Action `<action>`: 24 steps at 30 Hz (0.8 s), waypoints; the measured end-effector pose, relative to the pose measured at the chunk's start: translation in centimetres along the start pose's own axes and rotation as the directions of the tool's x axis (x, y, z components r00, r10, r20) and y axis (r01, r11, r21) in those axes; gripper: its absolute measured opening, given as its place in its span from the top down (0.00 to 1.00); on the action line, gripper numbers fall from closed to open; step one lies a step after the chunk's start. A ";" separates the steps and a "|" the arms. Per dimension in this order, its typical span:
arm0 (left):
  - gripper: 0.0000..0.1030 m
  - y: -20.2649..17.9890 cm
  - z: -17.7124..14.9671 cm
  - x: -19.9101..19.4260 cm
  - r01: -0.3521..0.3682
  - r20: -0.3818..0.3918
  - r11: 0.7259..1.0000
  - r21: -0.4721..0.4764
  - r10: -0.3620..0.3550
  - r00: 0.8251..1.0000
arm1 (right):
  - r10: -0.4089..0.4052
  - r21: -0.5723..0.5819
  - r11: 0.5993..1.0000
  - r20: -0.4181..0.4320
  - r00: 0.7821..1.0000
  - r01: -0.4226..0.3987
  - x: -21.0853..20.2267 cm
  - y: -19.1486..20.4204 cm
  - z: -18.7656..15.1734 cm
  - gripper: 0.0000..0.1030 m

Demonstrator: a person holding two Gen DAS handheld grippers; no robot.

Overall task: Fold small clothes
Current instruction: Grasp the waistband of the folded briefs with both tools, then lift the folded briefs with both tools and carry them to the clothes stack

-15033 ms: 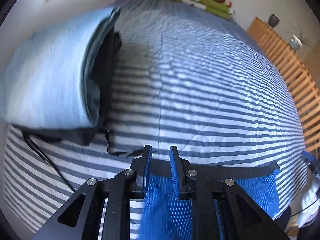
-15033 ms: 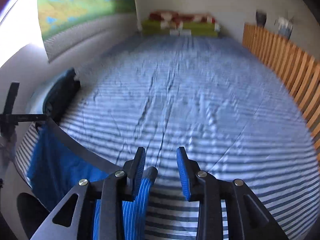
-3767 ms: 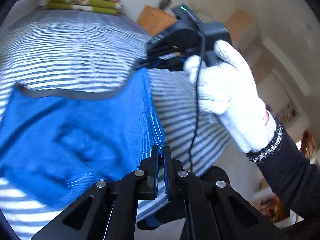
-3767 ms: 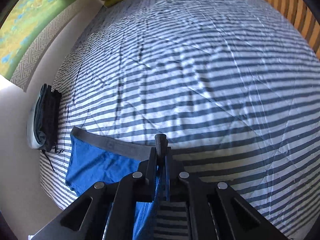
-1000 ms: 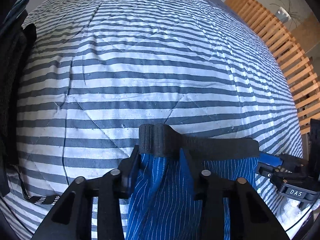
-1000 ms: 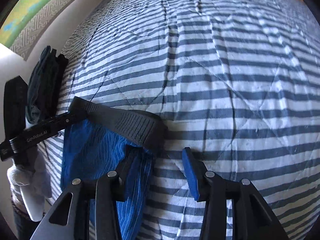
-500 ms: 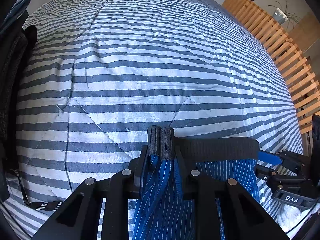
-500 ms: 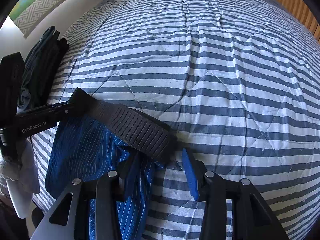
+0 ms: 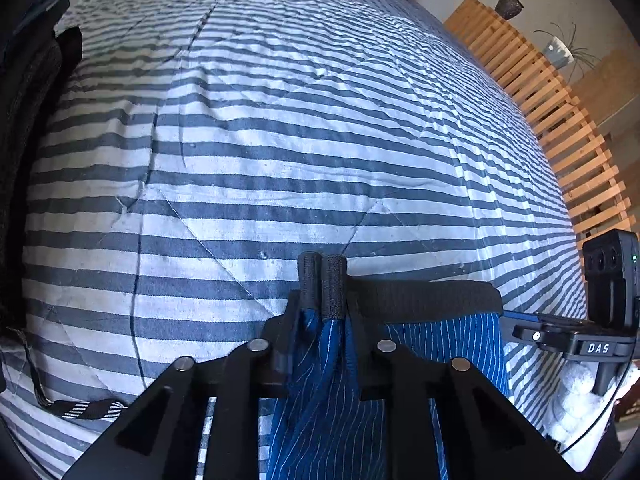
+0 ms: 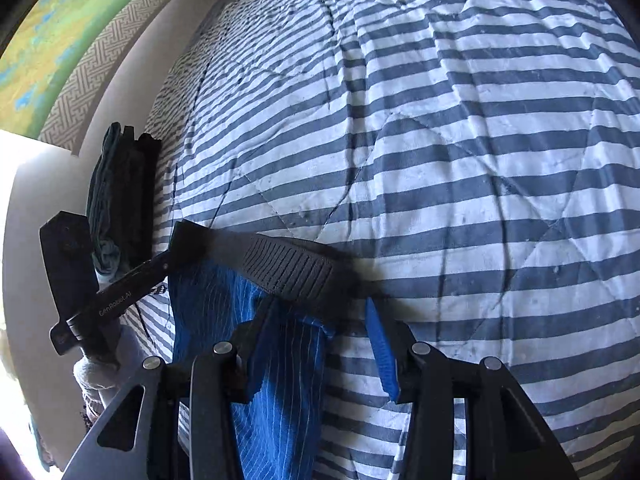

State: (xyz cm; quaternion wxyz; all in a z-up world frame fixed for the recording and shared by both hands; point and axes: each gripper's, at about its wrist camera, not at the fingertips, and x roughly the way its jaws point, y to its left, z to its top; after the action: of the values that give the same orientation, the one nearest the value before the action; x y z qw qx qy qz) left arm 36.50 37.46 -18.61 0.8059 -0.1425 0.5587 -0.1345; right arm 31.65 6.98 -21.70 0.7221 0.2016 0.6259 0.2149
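Right now the left gripper (image 9: pixel 322 312) is pinching the dark elastic waistband (image 9: pixel 424 300) of a pair of blue pinstriped shorts (image 9: pixel 320 420), a bunched fold of the band standing up between its two fingers, which are pressed close on the cloth. From that pinch the waistband runs off to this gripper's right, and the blue cloth hangs down below it, between and under the gripper's black frame. Ahead of the fingers spreads the blue-and-white striped bedspread (image 9: pixel 280 140), with a slatted wooden rail (image 9: pixel 560 128) along its far right side and a dark pile of clothes (image 9: pixel 24 120) at the left edge.

The right gripper (image 10: pixel 320 324) stands spread, its jaws well apart. The ribbed end of the waistband lies just ahead of its left finger (image 10: pixel 264 320), and the blue cloth drapes over and below that finger; its right finger (image 10: pixel 380 352) is bare, over the bedspread. Whether the left finger touches the band cannot be told. To this gripper's left, the other gripper's black body reaches in from a white-gloved hand (image 10: pixel 96 376), meeting the waistband's far corner.
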 end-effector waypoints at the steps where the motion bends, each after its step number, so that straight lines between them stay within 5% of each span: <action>1: 0.67 0.2 0.1 0.2 0.016 -0.012 1.000 -0.016 -0.016 1.000 | 0.005 0.003 1.000 -0.004 1.000 -0.005 0.1 0.1 0.0 0.60; 5: 0.68 0.2 0.5 0.2 0.016 -0.009 1.000 -0.011 -0.016 1.000 | 0.067 0.049 0.997 -0.010 0.998 -0.066 -0.6 -0.4 0.1 0.60; 16: 0.81 0.1 0.6 0.6 0.019 0.005 1.000 0.003 -0.019 1.000 | 0.047 0.058 0.997 -0.029 0.998 -0.045 0.6 0.0 1.4 0.54; 21: 0.88 0.3 0.2 -0.5 0.050 0.052 0.999 -0.005 -0.050 0.997 | -0.012 -0.027 1.000 0.002 1.000 0.012 0.8 1.8 1.7 0.88; 24: 0.88 -0.2 -0.7 -3.0 0.068 0.105 0.998 0.011 -0.069 0.992 | 0.030 -0.055 0.998 0.060 0.998 -0.027 -0.9 2.5 1.1 0.90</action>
State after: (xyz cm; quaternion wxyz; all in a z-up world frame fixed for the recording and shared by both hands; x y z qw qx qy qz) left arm 34.84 38.33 -16.11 0.8298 -0.1654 0.5095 -0.1565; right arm 32.44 8.53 -19.38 0.7427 0.1975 0.5948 0.2357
